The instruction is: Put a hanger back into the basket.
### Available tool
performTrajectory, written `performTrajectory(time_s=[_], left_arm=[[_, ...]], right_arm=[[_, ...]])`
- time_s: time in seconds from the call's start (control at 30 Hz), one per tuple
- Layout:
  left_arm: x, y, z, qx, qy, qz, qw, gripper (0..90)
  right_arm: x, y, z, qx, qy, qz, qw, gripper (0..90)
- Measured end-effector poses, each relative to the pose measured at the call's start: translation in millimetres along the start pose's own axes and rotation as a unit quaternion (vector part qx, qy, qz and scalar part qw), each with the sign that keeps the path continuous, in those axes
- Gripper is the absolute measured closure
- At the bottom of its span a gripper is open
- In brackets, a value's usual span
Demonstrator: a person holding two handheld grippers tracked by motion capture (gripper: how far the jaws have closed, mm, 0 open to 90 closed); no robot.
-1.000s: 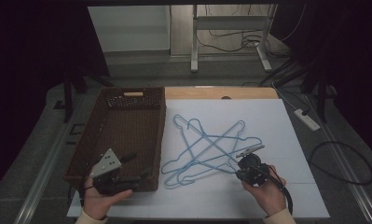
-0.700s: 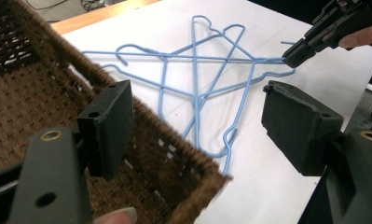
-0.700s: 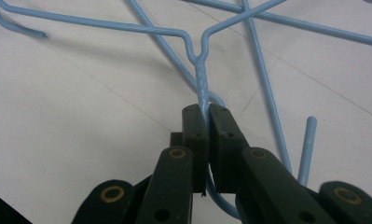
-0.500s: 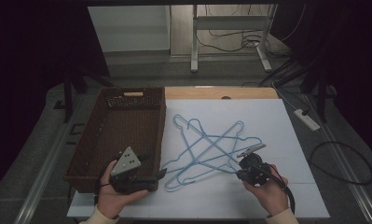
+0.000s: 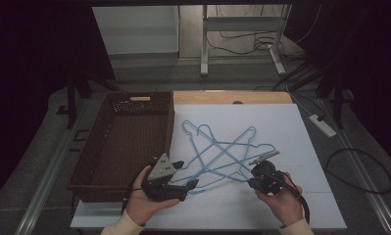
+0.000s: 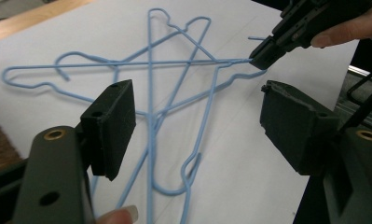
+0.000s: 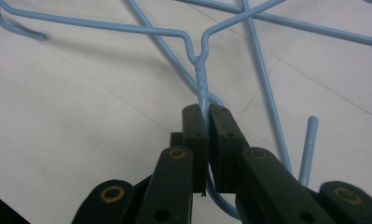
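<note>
Item: blue wire hangers [image 5: 222,156]; our right gripper [image 7: 205,116] clamps one's twisted neck, our left gripper [image 6: 197,116] gapes empty at 9 o'clock of it

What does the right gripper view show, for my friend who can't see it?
Two black claw jaws of the right claw are pinched shut on the twisted neck of a light blue wire coat hanger. More light blue wire hangers cross behind it on a white table sheet.
</note>
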State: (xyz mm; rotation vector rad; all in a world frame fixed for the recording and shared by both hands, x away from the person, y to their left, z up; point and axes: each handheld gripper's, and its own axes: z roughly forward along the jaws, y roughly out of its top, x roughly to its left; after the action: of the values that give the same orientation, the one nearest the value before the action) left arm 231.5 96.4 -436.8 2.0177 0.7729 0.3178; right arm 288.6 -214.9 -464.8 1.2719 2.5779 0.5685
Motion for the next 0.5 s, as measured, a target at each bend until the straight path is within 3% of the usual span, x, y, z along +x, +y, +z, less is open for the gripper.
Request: performTrajectory(time_s=[0.5], left_arm=[[-17.3,-1.3,45.6,0.043,-0.027,0.017,0.9986,27.8]], right_arm=[[0.2,0.1,-1.6,-0.001,0.003,-0.004,1.0,86.4]])
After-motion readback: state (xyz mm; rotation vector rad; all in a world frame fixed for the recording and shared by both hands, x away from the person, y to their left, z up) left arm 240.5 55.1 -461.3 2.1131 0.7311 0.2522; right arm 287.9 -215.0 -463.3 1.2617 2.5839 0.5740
